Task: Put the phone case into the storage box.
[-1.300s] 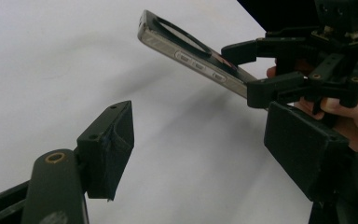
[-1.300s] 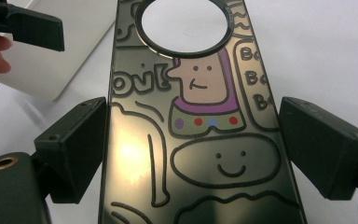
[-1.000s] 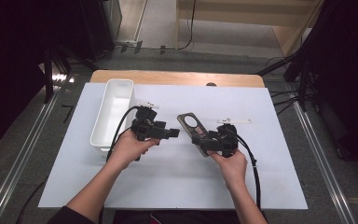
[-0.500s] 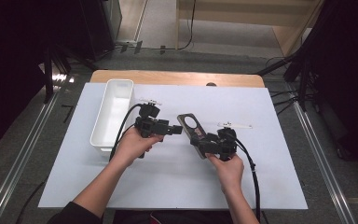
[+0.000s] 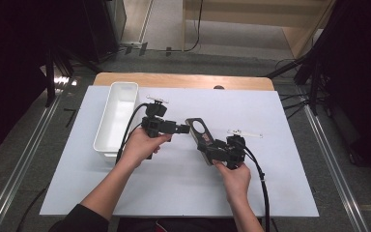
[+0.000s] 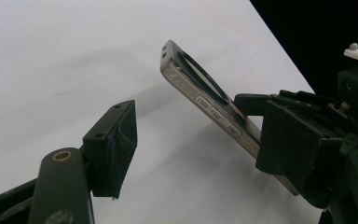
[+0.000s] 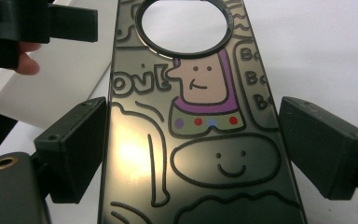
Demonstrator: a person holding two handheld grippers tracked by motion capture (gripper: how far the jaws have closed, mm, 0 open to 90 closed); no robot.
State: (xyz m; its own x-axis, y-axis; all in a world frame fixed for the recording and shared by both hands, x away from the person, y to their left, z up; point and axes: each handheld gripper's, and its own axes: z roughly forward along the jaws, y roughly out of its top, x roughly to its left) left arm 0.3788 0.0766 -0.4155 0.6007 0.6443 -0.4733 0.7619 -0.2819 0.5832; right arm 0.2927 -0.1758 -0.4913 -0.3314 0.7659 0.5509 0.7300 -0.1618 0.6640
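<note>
my right gripper (image 5: 211,151) sits at about 5 o'clock from the middle of the bench (image 5: 280,183), fingers (image 7: 324,149) closed against the two long edges of a phone case (image 5: 202,135), so the case is clamped between them. in the right gripper view the case (image 7: 200,135) runs up toward 12 o'clock between the pads, dark and glossy, with cartoon line drawings, a purple-collared figure and a smiley blob, and a round camera cutout at its far end. the case is lifted at an angle, its far end raised off the white sheet; the left gripper view shows its side edge (image 6: 205,105) with small buttons.

my left gripper (image 5: 183,128) lies at 10 o'clock from the case, pointing toward 3 o'clock. its fingers (image 6: 114,144) stand apart and hold nothing; the tip is just beside the case's far corner, whether touching i cannot tell.

farther out, at 9 o'clock of the bench, a white tray (image 5: 107,140) lies lengthwise.
</note>
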